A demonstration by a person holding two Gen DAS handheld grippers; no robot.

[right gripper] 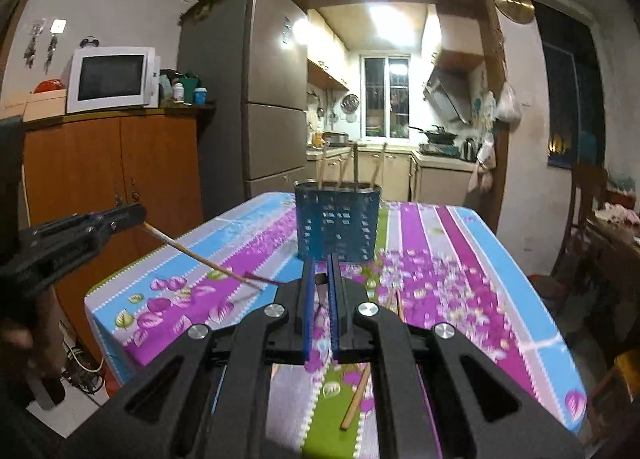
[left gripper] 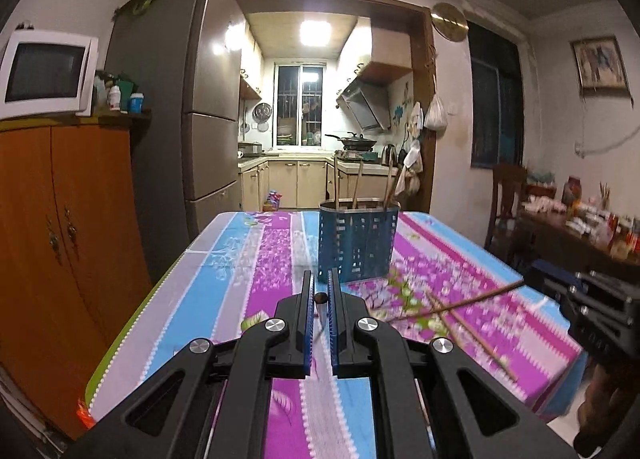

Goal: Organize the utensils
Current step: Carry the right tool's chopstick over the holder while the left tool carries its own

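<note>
Right now my left hand-held gripper (left gripper: 319, 291) is closed on a chopstick (left gripper: 320, 299); its dark end pokes up between the blue pads, and from the right wrist view the same stick (right gripper: 192, 255) slants out of that gripper down toward the bench. My right hand-held gripper (right gripper: 320, 271) is also pinched narrow around a chopstick (right gripper: 320, 280), seen end-on between its fingers, while the left wrist view shows that stick (left gripper: 476, 299) reaching leftward from it over the bench. Straight ahead of both grippers stands the blue holder (left gripper: 357, 243) on the striped bench (left gripper: 224, 259), with several chopsticks (left gripper: 357, 185) standing upright in it. Another loose chopstick (right gripper: 356, 403) lies on the cloth just below and right of my right gripper's fingers, blurred.
</note>
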